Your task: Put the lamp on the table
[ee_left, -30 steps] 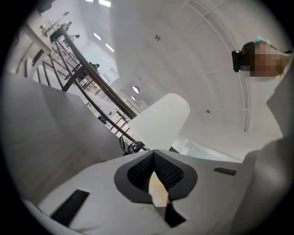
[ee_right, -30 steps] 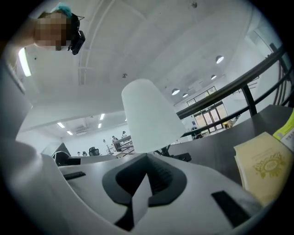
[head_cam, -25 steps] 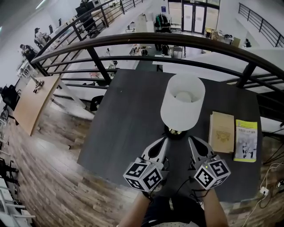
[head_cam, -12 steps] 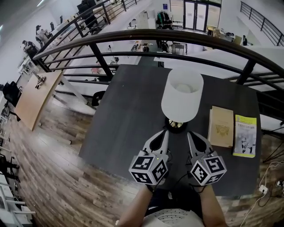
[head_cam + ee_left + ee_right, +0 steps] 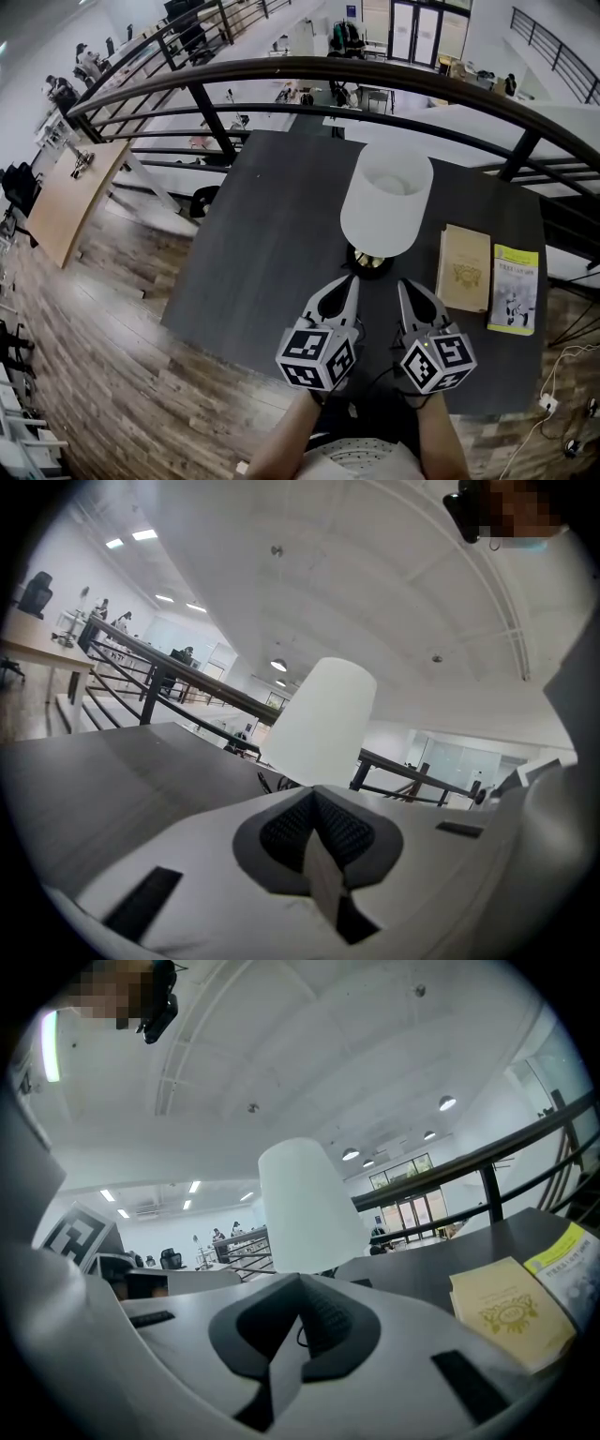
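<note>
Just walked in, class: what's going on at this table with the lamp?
A person holds two grippers. The lamp stands upright on the dark table, left of two books. The left gripper and right gripper point at its base from the near side, both shut and empty. Neither grips the lamp; it looks already set down.

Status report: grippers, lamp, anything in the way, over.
Left gripper and right gripper shut, empty. Lamp upright on table, just beyond their tips. Tan book and yellow booklet right of lamp, clear of it.
</note>
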`<state>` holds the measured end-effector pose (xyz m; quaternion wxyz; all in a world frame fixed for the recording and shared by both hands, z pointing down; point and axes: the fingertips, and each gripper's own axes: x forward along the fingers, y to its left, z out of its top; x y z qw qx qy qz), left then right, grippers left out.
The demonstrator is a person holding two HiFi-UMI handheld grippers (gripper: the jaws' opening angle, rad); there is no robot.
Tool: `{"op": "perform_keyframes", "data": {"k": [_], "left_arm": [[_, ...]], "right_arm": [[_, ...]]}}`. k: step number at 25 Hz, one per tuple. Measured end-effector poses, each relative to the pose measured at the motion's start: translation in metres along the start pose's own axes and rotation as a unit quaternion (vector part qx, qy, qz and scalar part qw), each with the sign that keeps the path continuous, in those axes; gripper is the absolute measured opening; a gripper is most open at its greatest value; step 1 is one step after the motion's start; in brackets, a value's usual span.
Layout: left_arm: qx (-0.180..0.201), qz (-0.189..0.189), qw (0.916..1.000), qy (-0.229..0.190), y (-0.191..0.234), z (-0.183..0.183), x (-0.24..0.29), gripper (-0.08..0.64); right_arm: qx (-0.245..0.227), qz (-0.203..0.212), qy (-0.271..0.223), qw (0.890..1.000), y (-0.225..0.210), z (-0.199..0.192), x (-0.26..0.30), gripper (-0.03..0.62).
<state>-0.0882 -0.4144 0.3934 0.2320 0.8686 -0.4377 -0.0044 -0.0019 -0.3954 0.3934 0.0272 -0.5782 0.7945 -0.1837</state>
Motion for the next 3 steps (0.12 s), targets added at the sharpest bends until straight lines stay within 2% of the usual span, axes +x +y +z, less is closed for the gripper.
{"op": "perform_keyframes", "data": {"k": [3], "left_arm": [[0.004, 0.003, 1.0, -0.002, 0.0023, 0.0021, -0.0002, 0.012]], "right_arm": [[0.0, 0.002, 0.003, 1.0, 0.0024, 0.0003, 0.0017, -0.006]]}}
